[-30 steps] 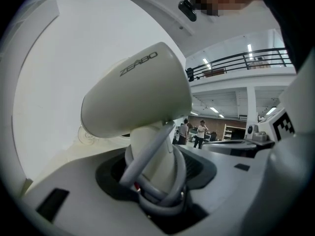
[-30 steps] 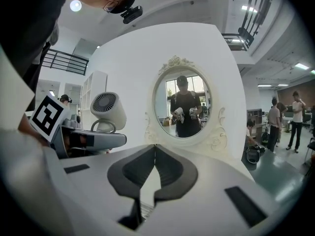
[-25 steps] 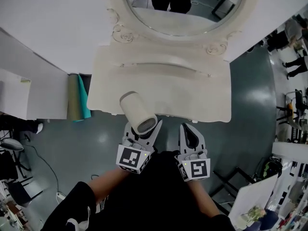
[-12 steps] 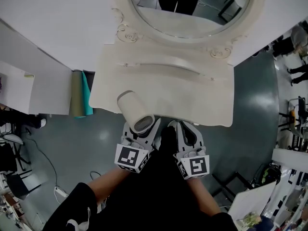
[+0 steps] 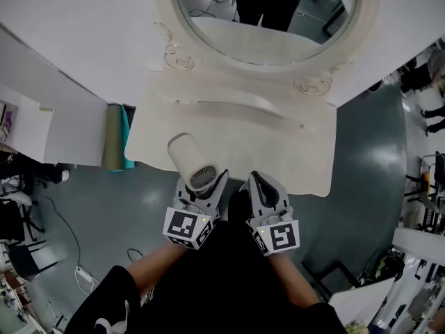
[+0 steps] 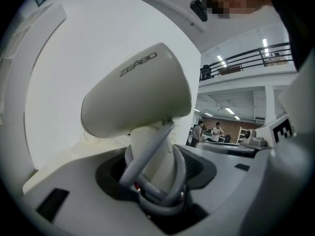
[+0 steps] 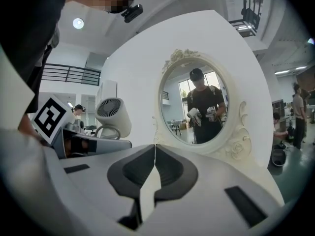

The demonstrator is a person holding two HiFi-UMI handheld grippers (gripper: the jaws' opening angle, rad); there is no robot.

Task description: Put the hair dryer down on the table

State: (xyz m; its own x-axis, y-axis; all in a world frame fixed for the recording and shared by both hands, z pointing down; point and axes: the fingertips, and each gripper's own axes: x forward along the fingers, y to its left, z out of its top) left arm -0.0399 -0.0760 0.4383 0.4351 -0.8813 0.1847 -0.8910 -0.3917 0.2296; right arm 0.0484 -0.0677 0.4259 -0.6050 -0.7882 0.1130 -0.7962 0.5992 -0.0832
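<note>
A cream hair dryer (image 5: 189,160) hangs over the front left edge of the cream dressing table (image 5: 292,152). Its grille end faces me. My left gripper (image 5: 202,188) is shut on the dryer's handle (image 6: 153,157), which has its grey cord (image 6: 165,191) wound round it. In the left gripper view the dryer's barrel (image 6: 138,90) stands above the jaws. My right gripper (image 5: 259,184) is shut and empty, just right of the left one at the table's front edge. The right gripper view shows its pads closed together (image 7: 155,150), with the dryer (image 7: 112,114) at the left.
An oval mirror (image 5: 264,19) in an ornate frame stands at the back of the table and reflects a person. A green and teal roll (image 5: 115,138) leans by the table's left side. Cables (image 5: 80,277) lie on the grey floor. More furniture stands at the far right.
Both grippers have edged forward toward the table's front edge, the dryer going with the left one. Both grips look the same.
</note>
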